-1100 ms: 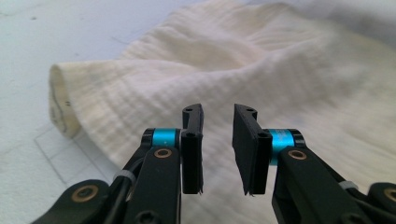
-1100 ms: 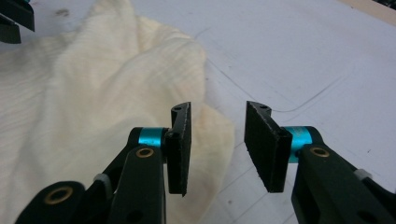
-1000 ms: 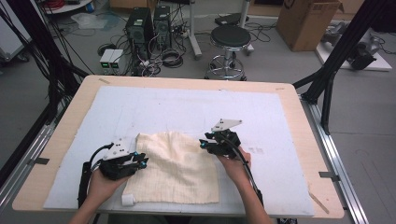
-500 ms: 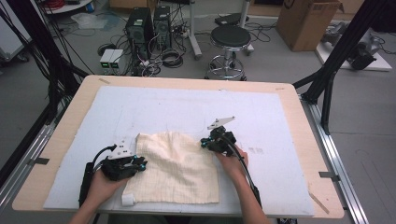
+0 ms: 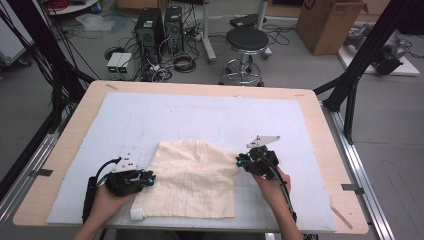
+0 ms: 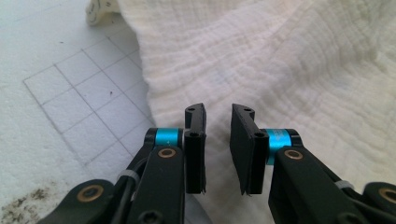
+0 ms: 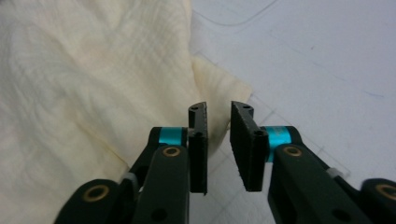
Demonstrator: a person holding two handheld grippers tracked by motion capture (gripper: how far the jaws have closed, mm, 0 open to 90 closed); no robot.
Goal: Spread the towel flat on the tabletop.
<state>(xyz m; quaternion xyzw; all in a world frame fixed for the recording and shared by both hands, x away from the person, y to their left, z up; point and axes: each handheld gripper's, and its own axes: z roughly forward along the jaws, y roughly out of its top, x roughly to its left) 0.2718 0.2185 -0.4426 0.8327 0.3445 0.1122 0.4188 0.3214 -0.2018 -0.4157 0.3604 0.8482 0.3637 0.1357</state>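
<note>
- Cream muslin cloth [image 5: 192, 180] lies flat but rumpled on the gridded mat [image 5: 300, 125] covering the desk [image 5: 330, 165], between the two sets of fingers.
- Left gripper [image 6: 218, 140]: fingers spread a narrow gap, nothing pinched; the cloth's edge lies just beyond and under their tips.
- Right gripper [image 7: 218, 135]: fingers have just been opening after a close, gap empty; the cloth's corner [image 7: 224, 86] sits just ahead of the tips.
- Judged step: taking hold of opposite edges to fold or spread.
- Next: lower the fingers over the fabric and close on a single layer.

Parted claw [image 6: 217, 140] over cream cloth [image 6: 289, 70]
</note>
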